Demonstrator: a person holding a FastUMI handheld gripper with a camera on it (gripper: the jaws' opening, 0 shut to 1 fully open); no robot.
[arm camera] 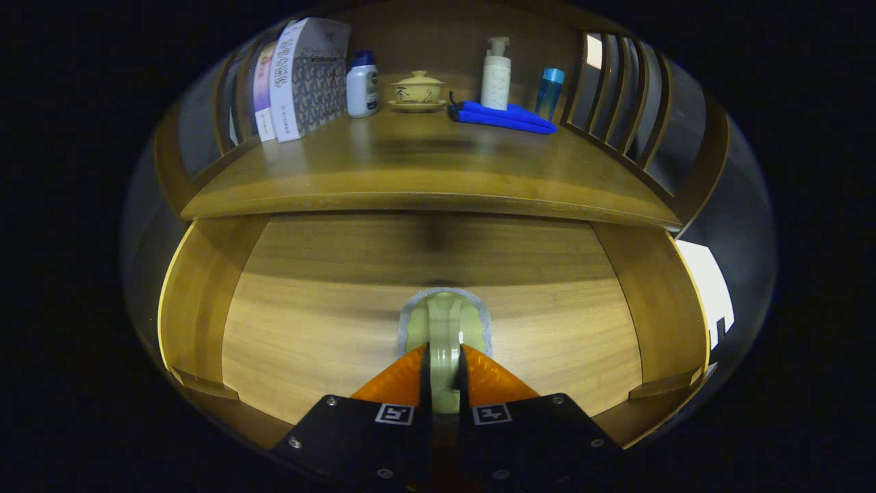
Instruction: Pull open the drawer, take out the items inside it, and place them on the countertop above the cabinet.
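Observation:
The wooden drawer (308, 329) is pulled open below the countertop (424, 171). My gripper (445, 366) hangs over the drawer's floor, its two orange fingers (397, 380) pressed on either side of a pale green, rounded item (445, 322) with a greyish-white rim. The item stands on edge between the fingers and pokes out ahead of them. I cannot tell whether it touches the drawer floor. The rest of the drawer floor shows bare wood.
On the countertop's back stand books (301, 75), a white bottle with a blue cap (361, 85), a lidded tea bowl (418, 89), a white pump bottle (496, 79), a blue bottle (549, 92) and a folded blue cloth (503, 116). Slatted wooden rails (616, 103) flank the counter.

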